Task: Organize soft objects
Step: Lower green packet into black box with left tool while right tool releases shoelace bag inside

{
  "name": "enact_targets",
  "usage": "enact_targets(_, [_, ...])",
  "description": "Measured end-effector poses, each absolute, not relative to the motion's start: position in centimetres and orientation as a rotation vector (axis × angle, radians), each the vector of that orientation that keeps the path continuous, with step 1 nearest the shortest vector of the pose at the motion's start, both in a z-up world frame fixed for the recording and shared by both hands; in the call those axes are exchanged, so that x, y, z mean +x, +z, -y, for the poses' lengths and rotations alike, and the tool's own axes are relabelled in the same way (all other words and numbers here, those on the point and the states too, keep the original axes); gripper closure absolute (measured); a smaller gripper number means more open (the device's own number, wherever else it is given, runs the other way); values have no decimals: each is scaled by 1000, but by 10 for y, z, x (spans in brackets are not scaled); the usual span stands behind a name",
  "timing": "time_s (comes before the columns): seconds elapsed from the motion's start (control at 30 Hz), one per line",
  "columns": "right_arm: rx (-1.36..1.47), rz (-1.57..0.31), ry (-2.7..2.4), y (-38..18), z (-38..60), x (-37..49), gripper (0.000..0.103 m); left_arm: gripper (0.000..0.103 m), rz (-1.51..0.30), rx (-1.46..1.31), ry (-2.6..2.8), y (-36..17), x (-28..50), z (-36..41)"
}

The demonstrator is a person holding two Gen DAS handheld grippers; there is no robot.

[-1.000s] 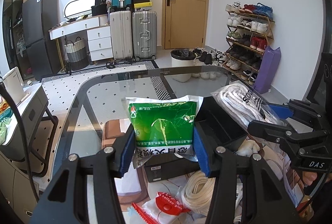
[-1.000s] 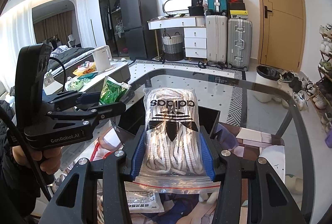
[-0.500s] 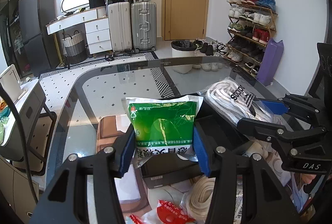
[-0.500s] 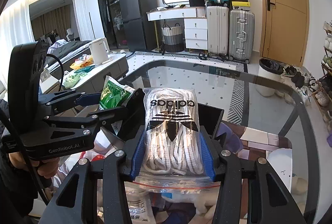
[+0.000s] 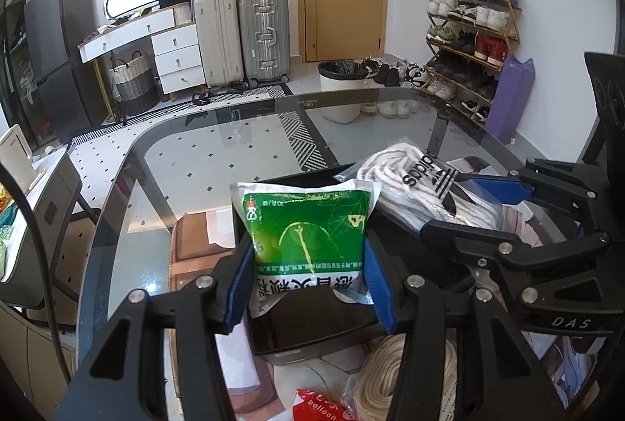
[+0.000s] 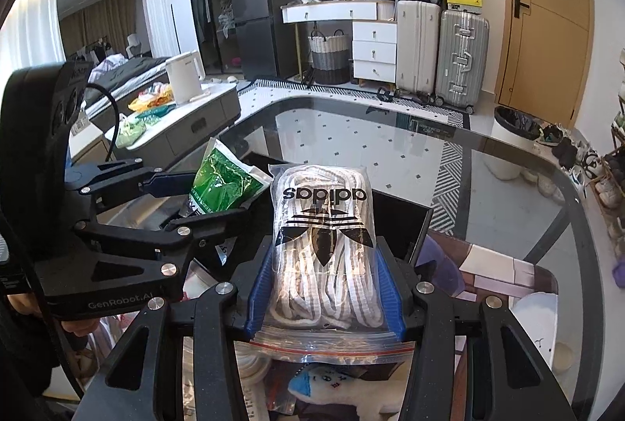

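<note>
My left gripper [image 5: 308, 288] is shut on a green and white soft packet [image 5: 308, 229], held upright over a black open box [image 5: 312, 331] on the glass table [image 5: 218, 155]. My right gripper [image 6: 324, 292] is shut on a clear zip bag of white laces with an Adidas logo [image 6: 324, 249], also above the box [image 6: 402, 218]. In the left wrist view the lace bag [image 5: 422, 186] hangs just right of the packet. The right wrist view shows the green packet [image 6: 222, 182] at the left, clamped by the left gripper [image 6: 195, 202].
Below the grippers lie a coil of cream rope [image 5: 386, 378], a red balloon pack [image 5: 320, 409] and a white plush toy [image 6: 340, 389]. A brown mat [image 5: 195, 249] lies left of the box. A side cabinet [image 6: 187, 120] with a kettle stands beyond the table's left edge.
Both grippers have moved forward and down over the black box, still holding the packet and the lace bag. The box has come nearer beneath them.
</note>
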State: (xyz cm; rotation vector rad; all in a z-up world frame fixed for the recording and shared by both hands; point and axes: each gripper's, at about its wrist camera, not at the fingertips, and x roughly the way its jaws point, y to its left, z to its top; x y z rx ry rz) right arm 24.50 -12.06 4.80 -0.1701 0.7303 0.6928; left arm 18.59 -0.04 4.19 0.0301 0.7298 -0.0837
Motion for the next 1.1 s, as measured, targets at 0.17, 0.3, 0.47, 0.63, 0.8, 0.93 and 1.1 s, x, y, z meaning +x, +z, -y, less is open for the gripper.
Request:
enact_targets(0.17, [-193,-741,701,40,118,250,55,52,-754,36,-85,35,190,-1])
enact_targets(0.3, [-209,-745,707,39,111,253,55,52,-759,55,-83,33,191,-1])
enact_targets(0.47, [-231,-758,722,36,102,261,55,52,-762,84,-78,32,191,3])
enact_targets(0.63, [-237,-773,732,34,104,267,55,52,-767,91,-85,32,191,2])
enact_targets(0.8, [-237,-788,733,31,106,268,55,52,-770,94,-88,32,191,4])
enact_targets(0.93, [-233,-804,736,29,107,268,55,52,-772,101,-98,33,189,6])
enact_targets(1.1, [-236,-813,736,27,108,270,55,52,-774,106,-105,32,184,7])
